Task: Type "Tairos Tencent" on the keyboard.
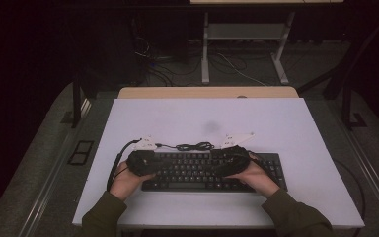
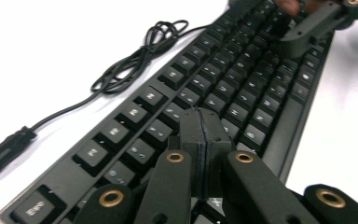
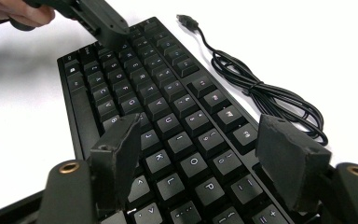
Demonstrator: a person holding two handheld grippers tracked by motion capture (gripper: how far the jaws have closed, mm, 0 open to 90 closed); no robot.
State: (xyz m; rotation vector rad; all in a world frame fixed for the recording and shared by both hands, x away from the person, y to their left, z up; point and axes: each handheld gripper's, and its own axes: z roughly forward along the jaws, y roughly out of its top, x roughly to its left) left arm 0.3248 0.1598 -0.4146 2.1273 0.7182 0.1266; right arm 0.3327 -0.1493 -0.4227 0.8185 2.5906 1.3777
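Hovering low over a black keyboard point(image 1: 197, 172) at lower centre of the white table point(image 1: 286, 128), the left gripper point(image 2: 206, 122) is pressed together while the right gripper point(image 3: 205, 149) is held apart.

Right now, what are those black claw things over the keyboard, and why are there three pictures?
A person is holding two hand tools called grippers, each with two black jaws that can pinch. The top picture comes from a camera above the white table. The other two come from small cameras riding on each gripper. On the table lies a black keyboard with its cable bundled behind it. The left gripper has its jaws pressed together, pointing down at the keys like a finger. The right gripper has its jaws wide apart above the keys. Neither is holding anything.
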